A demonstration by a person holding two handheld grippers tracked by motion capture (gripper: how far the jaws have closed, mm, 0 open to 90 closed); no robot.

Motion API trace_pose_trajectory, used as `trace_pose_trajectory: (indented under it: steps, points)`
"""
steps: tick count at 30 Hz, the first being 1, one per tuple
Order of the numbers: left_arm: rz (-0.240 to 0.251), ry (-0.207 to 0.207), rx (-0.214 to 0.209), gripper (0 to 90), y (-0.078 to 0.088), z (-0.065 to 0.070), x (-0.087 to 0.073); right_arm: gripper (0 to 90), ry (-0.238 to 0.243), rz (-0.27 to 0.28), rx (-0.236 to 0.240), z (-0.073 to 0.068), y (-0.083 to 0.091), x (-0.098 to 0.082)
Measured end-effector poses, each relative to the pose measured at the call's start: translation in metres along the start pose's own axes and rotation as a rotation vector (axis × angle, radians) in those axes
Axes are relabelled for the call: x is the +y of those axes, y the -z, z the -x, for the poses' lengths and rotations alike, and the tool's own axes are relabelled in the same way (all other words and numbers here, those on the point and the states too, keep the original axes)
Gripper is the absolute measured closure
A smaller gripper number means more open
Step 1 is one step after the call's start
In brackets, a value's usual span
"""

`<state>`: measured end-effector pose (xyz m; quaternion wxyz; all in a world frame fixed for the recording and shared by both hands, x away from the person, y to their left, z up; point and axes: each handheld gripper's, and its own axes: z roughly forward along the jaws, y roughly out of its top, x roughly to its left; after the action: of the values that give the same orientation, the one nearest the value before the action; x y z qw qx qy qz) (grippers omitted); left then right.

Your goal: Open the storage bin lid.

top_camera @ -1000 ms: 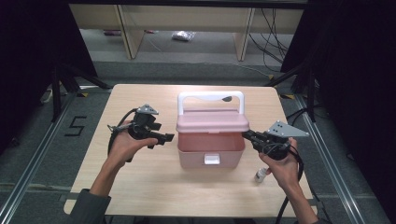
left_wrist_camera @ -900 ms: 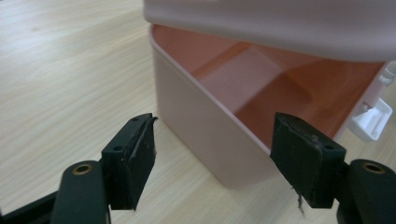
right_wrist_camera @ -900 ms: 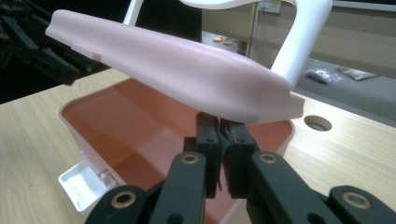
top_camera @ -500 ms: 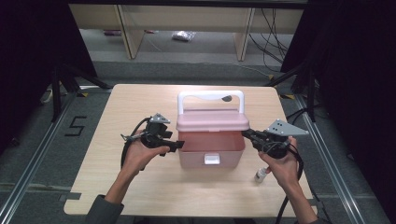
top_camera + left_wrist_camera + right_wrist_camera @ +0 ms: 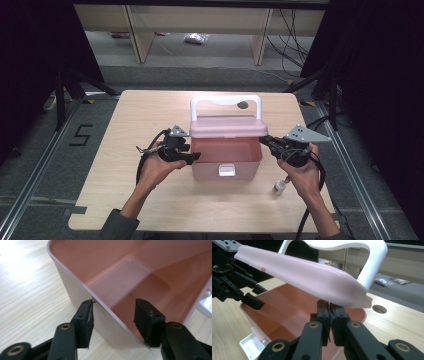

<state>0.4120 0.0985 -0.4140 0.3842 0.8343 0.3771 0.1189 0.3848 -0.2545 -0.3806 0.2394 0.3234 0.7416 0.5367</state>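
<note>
While my right claw [image 5: 329, 322], pressed together with nothing between, props the lid [image 5: 299, 277] up from beneath, the pink box [image 5: 226, 155] sits mid-counter [image 5: 125, 130], open. My left claw [image 5: 113, 322] stands apart, straddling the box's near wall. I'd close it squarely on that wall to pin the box, then lift the lid slowly so nothing tips. A small bottle [image 5: 279, 187] lies near my right hand.

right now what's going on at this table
A person works on a pink box with a tool in each hand. The right tool is shut, propping the box's lid half open from beneath. The left tool is open, its jaws straddling the box's side wall. A small bottle lies on the table.
</note>
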Motion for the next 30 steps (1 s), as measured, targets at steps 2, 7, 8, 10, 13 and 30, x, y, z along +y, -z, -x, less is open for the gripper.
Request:
trace_pose_trajectory:
  steps: [2,7,8,10,13,30]
  points:
    - [0.002,-0.003,-0.004,51.9,0.0,0.001,0.0,87.1,-0.021,-0.006,0.009,0.0,0.0,0.002]
    - [-0.013,-0.014,0.019,53.7,0.002,0.005,0.0,87.4,-0.009,-0.007,0.02,0.002,-0.002,0.007]
    - [-0.012,-0.018,0.027,53.7,0.002,0.006,0.0,87.6,-0.023,-0.009,0.008,0.001,-0.002,0.007]
    - [-0.024,0.004,0.029,53.7,0.004,0.007,-0.002,87.6,-0.003,-0.007,0.011,0.003,-0.003,0.009]
    - [-0.022,-0.003,0.037,53.7,0.005,0.01,-0.003,87.7,-0.012,-0.004,0.014,0.004,-0.004,0.011]
    - [-0.009,-0.029,0.007,54.2,0.015,0.019,-0.013,88.6,0.003,0.0,0.034,0.019,-0.012,0.013]
